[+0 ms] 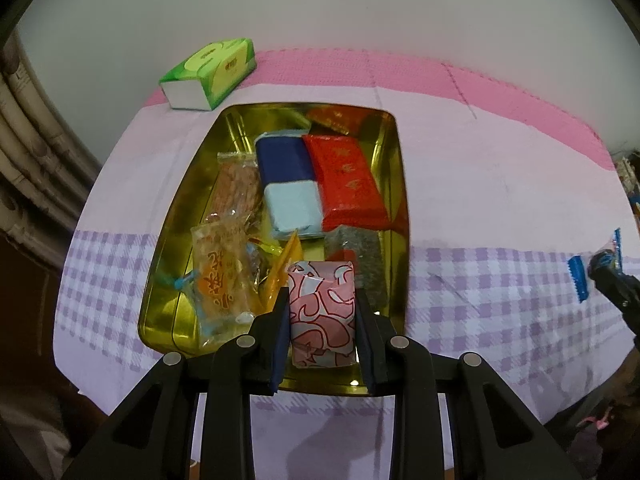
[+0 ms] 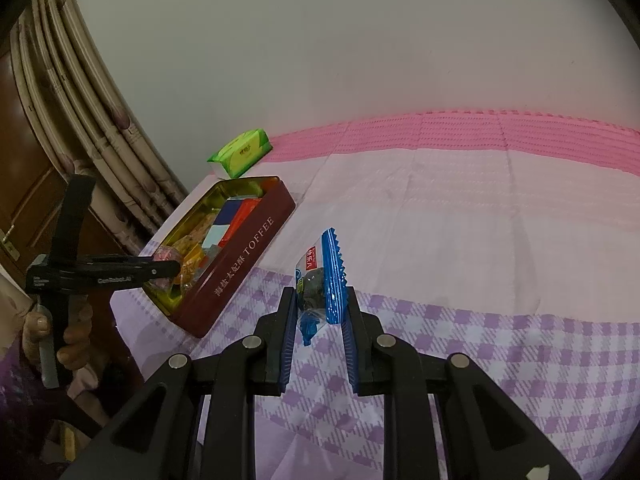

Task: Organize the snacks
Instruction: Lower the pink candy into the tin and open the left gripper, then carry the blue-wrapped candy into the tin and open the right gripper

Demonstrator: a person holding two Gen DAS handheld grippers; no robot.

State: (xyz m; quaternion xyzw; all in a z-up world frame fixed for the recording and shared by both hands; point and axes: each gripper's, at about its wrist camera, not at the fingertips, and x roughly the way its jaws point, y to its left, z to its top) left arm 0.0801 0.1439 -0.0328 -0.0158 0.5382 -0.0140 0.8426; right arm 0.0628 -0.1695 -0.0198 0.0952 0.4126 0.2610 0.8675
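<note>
The left tool (image 1: 322, 312) is clamped on a pink-and-white patterned snack packet (image 1: 322, 312), holding it just above the near end of the gold-lined toffee tin (image 1: 394, 168), which already holds red, blue and clear-wrapped snacks. The right tool (image 2: 320, 312) is closed on a blue-edged wrapped sweet (image 2: 320, 280), held over the pink and purple checked cloth (image 2: 480, 240) to the right of the tin. A green tissue pack (image 1: 210, 72) lies beyond the tin's far corner.

A green tissue pack (image 1: 210, 74) lies on the pink-and-lilac checked cloth (image 1: 500, 184), near a patterned curtain (image 2: 80, 120).
</note>
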